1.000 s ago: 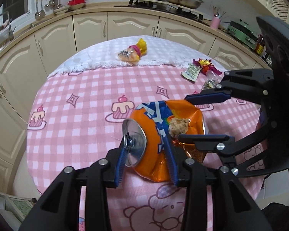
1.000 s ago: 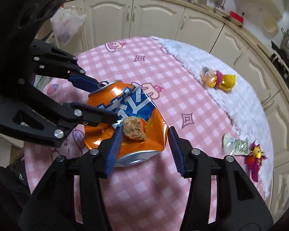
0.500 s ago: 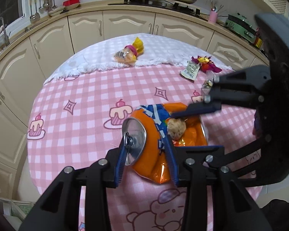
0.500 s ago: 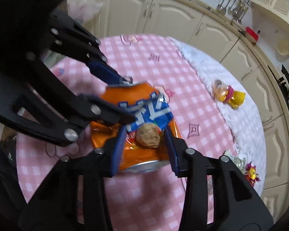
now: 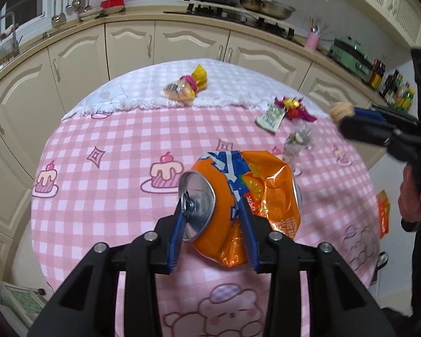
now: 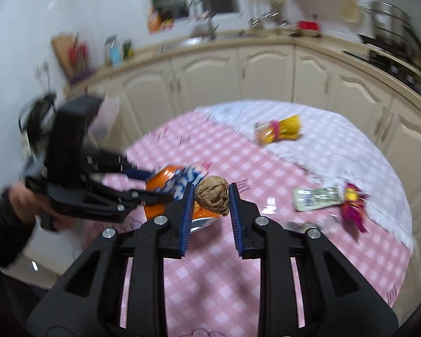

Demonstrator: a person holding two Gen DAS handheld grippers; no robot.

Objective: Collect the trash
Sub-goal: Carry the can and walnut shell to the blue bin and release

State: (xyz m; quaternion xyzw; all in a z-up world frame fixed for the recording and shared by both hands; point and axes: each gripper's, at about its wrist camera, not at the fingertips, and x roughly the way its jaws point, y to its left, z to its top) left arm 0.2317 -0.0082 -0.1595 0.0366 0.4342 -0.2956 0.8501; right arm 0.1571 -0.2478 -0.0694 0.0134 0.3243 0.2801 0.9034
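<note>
My left gripper (image 5: 212, 213) is shut on a crushed orange soda can (image 5: 247, 196) and holds it over the pink checked table (image 5: 112, 151). My right gripper (image 6: 212, 193) is shut on a brown walnut-like scrap (image 6: 213, 195), lifted off the can. In the left wrist view the right gripper (image 5: 348, 112) is far right above the table edge with the scrap (image 5: 341, 110) at its tips. The can (image 6: 171, 181) and the left gripper (image 6: 151, 185) also show in the blurred right wrist view.
A yellow and pink wrapper (image 5: 186, 85) lies on the white cloth at the back. A purple wrapper (image 5: 293, 106), a white packet (image 5: 270, 116) and a clear wrapper (image 5: 297, 137) lie at the right. Cream cabinets ring the table.
My right gripper closed on the brown scrap that sat on the can, lifted it and swung away to the right. The left gripper kept hold of the can.
</note>
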